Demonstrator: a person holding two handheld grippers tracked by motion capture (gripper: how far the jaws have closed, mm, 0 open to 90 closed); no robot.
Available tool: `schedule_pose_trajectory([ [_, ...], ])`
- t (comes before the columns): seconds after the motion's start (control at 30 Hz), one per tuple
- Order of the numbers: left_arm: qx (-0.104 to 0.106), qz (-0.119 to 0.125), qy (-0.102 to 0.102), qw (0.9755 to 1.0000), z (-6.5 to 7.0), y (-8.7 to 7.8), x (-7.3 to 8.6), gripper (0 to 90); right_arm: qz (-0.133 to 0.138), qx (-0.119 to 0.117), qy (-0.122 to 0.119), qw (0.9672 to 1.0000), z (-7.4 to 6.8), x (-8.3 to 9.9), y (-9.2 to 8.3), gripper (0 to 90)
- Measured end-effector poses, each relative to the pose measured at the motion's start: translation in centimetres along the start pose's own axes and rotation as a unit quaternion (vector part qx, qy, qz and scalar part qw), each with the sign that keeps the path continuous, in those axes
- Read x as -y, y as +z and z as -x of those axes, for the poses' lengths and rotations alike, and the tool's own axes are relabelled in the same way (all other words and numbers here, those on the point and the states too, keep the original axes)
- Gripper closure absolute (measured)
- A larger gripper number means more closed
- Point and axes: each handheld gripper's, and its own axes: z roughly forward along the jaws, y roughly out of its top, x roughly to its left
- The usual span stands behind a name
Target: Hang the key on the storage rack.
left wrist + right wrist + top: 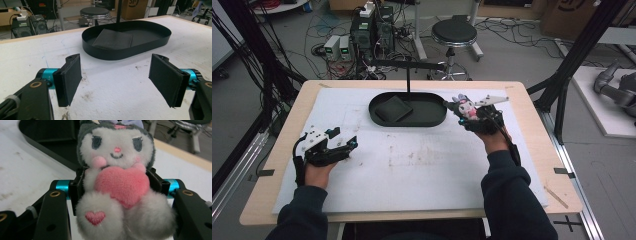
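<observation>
Plush toy (117, 182), white and grey with a pink heart on its chest and a small heart on one foot, is clamped in the right claw (120, 186). In the right gripper view both black jaws press into the toy's sides at waist height, with the head above them and the feet hanging below. No earlier picture is on file, so only the present grip is recorded: jaws closed on the toy.

In the high view the plush toy (466, 109) sits at the tip of the right claw (472, 117), raised off the tabletop (422, 165) and just beside the right end of the black oval tray (384, 122). Whether the toy hangs over the tray rim or clear of it cannot be told from that angle.

Left claw (346, 146) rests low at the left of the white mat (422, 185), well apart from the tray. In the left gripper view the left claw (117, 80) stands wide, its pads (71, 77) parted with bare mat between them and nothing held.

Tray (120, 53) stands at the far middle of the mat. A dark square pad (113, 38) lies flat inside its left half; a thin black post (119, 11) rises from the tray. The mat surface bears scuffs and dark marks.

Beyond the tabletop, a round stool (454, 34) and cabled equipment stand on the floor.
</observation>
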Motion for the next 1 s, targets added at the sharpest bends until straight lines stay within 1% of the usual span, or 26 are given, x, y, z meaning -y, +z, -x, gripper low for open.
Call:
schedule_pose_trajectory([
  [0.07, 0.001, 0.002, 0.0, 1.0, 0.0, 0.0, 0.0, 26.0, 0.0, -0.009, -0.012, 0.9999, -0.1, -1.6, -0.1, 43.1],
  [0.13, 0.001, 0.003, 0.0, 1.0, -0.1, 0.0, 0.0, 26.0, 0.002, -0.014, -0.018, 0.9997, -0.1, -3.0, -0.1, 43.1],
  [0.2, -0.002, 0.004, -0.001, 1.0, -0.2, 0.0, 0.0, 26.0, 0.005, -0.015, -0.017, 0.9997, -0.2, -4.3, 0.0, 43.1],
  [0.27, -0.003, 0.006, -0.003, 1.0, -0.4, 0.0, 0.0, 26.0, 0.019, -0.016, -0.017, 0.9995, -0.3, -5.4, 0.1, 43.1],
  [0.3, -0.003, 0.007, -0.004, 1.0, -0.4, 0.0, 0.0, 26.0, 0.017, -0.016, -0.017, 0.9996, -0.3, -5.9, 0.2, 43.1],
  [0.43, -0.002, 0.009, -0.006, 0.9999, -0.4, -0.1, 0.0, 26.0, 0.028, -0.005, -0.032, 0.9991, -0.5, -7.8, 0.9, 43.1],
  [0.53, -0.002, 0.008, -0.003, 1.0, -0.3, 0.0, 0.0, 26.0, 0.037, -0.005, -0.035, 0.9987, -0.7, -9.0, 1.6, 43.1],
  [0.57, -0.002, 0.007, -0.002, 1.0, -0.3, 0.0, 0.0, 26.0, 0.038, -0.003, -0.037, 0.9986, -0.9, -9.3, 1.8, 43.1],
  [0.67, -0.001, 0.007, -0.002, 1.0, -0.3, 0.0, 0.0, 26.0, 0.032, 0.012, -0.043, 0.9985, -1.2, -10.3, 2.7, 43.1],
  [0.7, -0.001, 0.007, -0.003, 1.0, -0.3, 0.0, 0.0, 26.0, 0.035, 0.012, -0.043, 0.9984, -1.3, -10.6, 3.0, 43.1],
  [0.83, -0.001, 0.005, -0.002, 1.0, -0.3, -0.1, 0.0, 26.0, 0.035, 0.028, -0.04, 0.9982, -1.4, -11.7, 4.0, 43.1],
  [0.9, -0.001, 0.005, -0.002, 1.0, -0.3, -0.1, 0.0, 26.0, 0.035, 0.038, -0.035, 0.9981, -1.3, -12.2, 4.3, 43.1],
  [1.0, 0.0, 0.006, -0.002, 1.0, -0.3, -0.1, 0.1, 26.0, 0.043, 0.046, -0.028, 0.9976, -1.2, -12.8, 4.5, 43.1],
])
